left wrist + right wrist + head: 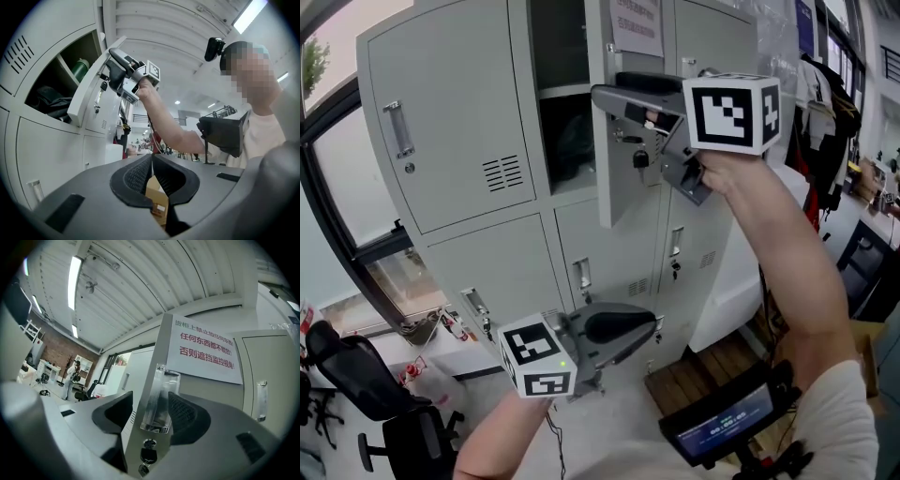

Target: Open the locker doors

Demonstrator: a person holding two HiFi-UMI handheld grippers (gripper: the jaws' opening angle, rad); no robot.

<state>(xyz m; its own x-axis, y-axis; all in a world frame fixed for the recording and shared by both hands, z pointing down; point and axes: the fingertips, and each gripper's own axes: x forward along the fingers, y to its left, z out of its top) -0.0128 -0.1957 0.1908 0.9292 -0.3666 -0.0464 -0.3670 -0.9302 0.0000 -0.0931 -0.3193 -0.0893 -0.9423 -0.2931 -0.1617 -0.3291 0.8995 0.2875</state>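
A bank of grey lockers (502, 258) fills the head view. One upper door (623, 187) stands swung out, with a key (640, 159) hanging in its lock. My right gripper (614, 92) is raised at this door's edge. In the right gripper view the clear handle (159, 397) and the door edge stand between the spread jaws of the right gripper (150, 411), and the pads do not press on them; the key (149, 456) hangs just below. The open compartment holds a dark bag (49, 101) and a green bottle (80, 68). My left gripper (652, 328) hangs low in front of the lower lockers, shut and empty.
A printed notice (636, 23) hangs on the upper lockers. Another upper door (450, 112) with a bar handle is at the left, beside a window. Lower doors (581, 253) are closed. Office chairs (356, 375) stand bottom left, a wooden pallet (703, 375) lies bottom right.
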